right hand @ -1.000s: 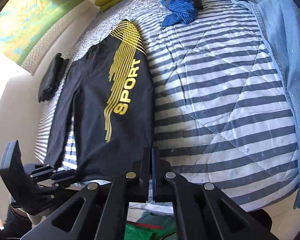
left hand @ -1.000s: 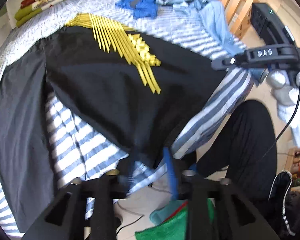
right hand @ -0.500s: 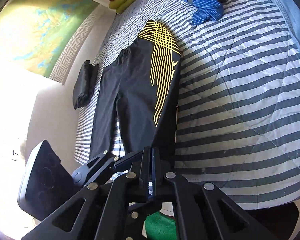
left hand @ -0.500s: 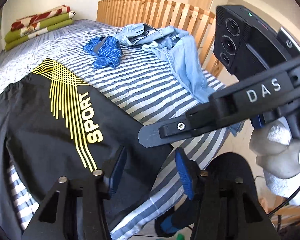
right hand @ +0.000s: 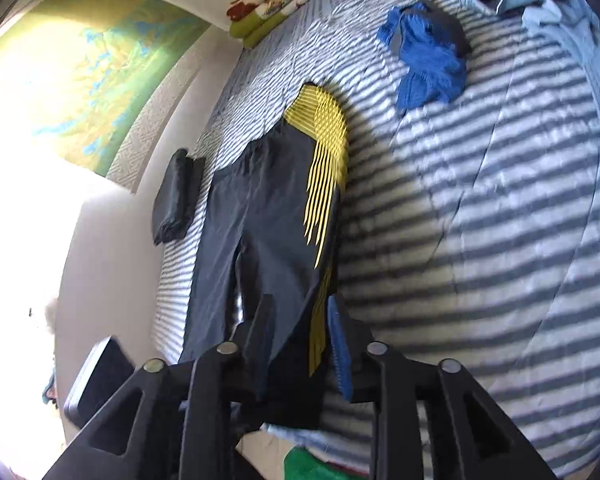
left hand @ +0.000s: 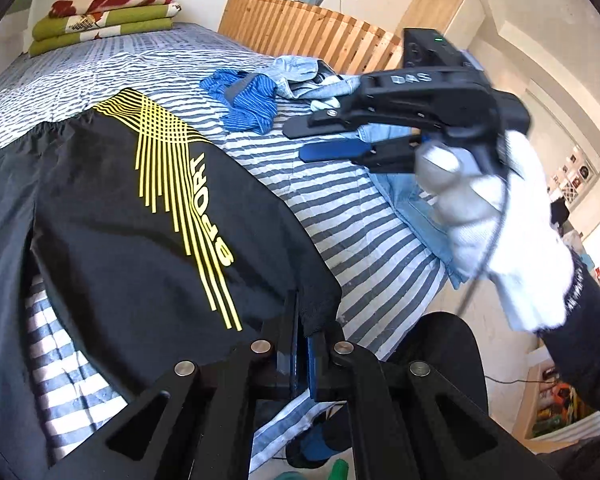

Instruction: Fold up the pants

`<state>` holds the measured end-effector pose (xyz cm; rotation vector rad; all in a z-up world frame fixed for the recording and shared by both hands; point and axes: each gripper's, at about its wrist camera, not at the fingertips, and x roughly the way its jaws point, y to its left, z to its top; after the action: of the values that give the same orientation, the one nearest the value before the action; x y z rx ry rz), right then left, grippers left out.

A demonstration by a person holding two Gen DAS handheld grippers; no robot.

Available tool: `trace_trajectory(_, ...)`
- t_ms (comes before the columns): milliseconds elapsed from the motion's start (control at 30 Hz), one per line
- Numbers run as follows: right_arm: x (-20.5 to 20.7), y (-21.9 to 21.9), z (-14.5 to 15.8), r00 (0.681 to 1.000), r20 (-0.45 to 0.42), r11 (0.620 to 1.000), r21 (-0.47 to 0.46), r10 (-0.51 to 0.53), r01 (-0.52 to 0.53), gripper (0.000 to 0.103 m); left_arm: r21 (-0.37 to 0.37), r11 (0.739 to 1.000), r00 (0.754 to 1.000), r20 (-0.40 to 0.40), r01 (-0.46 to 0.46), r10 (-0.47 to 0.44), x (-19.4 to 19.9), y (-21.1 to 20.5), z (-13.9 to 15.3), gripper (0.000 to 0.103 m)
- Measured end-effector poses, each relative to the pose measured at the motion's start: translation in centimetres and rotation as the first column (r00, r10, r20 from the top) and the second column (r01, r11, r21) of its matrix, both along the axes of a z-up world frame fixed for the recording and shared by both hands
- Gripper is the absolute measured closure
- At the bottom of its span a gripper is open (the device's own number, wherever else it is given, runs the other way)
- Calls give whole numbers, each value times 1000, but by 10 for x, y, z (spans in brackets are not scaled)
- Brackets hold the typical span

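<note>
Black pants [left hand: 140, 240] with yellow stripes and the word SPORT lie spread on the striped bed [left hand: 380, 248]. My left gripper [left hand: 302, 320] is shut on the near corner of the right leg's hem, and the cloth bunches up out of its pads. A white-gloved hand [left hand: 500, 216] holds my right gripper [left hand: 296, 143] above the bed to the right, its jaws opening with nothing between them. In the right wrist view the same gripper [right hand: 300, 304] has its pads apart, and the pants [right hand: 268, 208] leg shows through the gap without being pressed.
A blue striped garment [left hand: 244, 100] and pale denim clothes [left hand: 412, 208] lie right of the pants. Folded blankets [left hand: 104, 16] sit at the far end, next to a slatted wooden board [left hand: 312, 28]. A folded black item [right hand: 176, 196] lies by the wall. A person's dark leg [left hand: 440, 352] stands at the bed edge.
My left gripper's jaws have closed on the hem corner. My right gripper, shut at the hem before, has opened and lifted away over the bed.
</note>
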<state>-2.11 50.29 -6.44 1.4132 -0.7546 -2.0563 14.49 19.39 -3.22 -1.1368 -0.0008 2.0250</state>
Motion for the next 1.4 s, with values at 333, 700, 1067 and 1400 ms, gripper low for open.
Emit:
trace_trajectory(333, -182, -85, -19, 1000, 20, 976, 219, -22, 17, 61, 34, 998, 998, -14, -59, 60, 4, -47, 14, 101)
trace_trajectory(700, -219, -156, -17, 1000, 2, 935, 356, -14, 12, 100, 114, 972, 978, 30, -207, 205, 10, -149, 17, 101)
trace_trajectory(1067, -198, -346, 54, 974, -125, 885, 450, 191, -116, 100, 132, 847, 857, 83, -515, 508, 48, -327, -6, 101)
trace_trajectory(1400, -181, -527, -1, 933, -66, 740, 630, 353, -235, 101, 111, 729, 732, 221, -675, 644, 58, -432, -68, 101)
